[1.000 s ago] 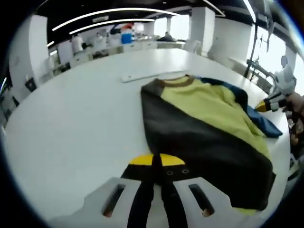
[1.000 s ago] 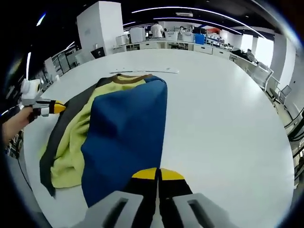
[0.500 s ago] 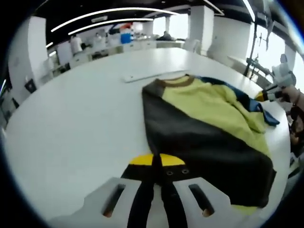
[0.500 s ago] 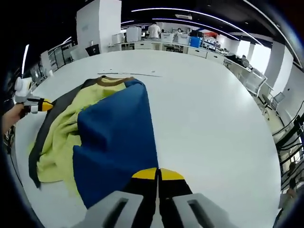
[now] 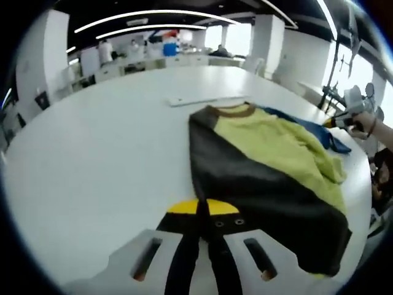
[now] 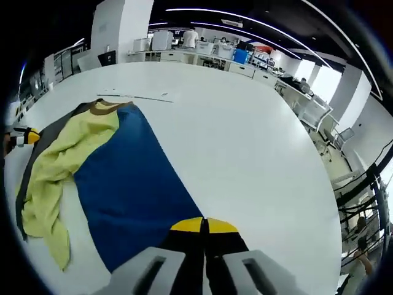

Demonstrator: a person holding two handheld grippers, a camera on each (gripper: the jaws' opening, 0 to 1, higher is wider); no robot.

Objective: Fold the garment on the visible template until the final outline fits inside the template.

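The left gripper (image 5: pixel 202 236), jaws pressed together, pinches the dark hem of the colour-block sweater (image 5: pixel 258 166) at 6 o'clock. The right gripper (image 6: pixel 204 236), jaws likewise together, clamps its blue panel (image 6: pixel 132 178). The sweater lies rumpled on the white table (image 6: pixel 245 141).

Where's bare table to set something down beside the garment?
The white table lies bare on the blue panel's side of the yellow, blue and dark garment, and beside its dark panel. Crowded near the collar: a flat white strip.
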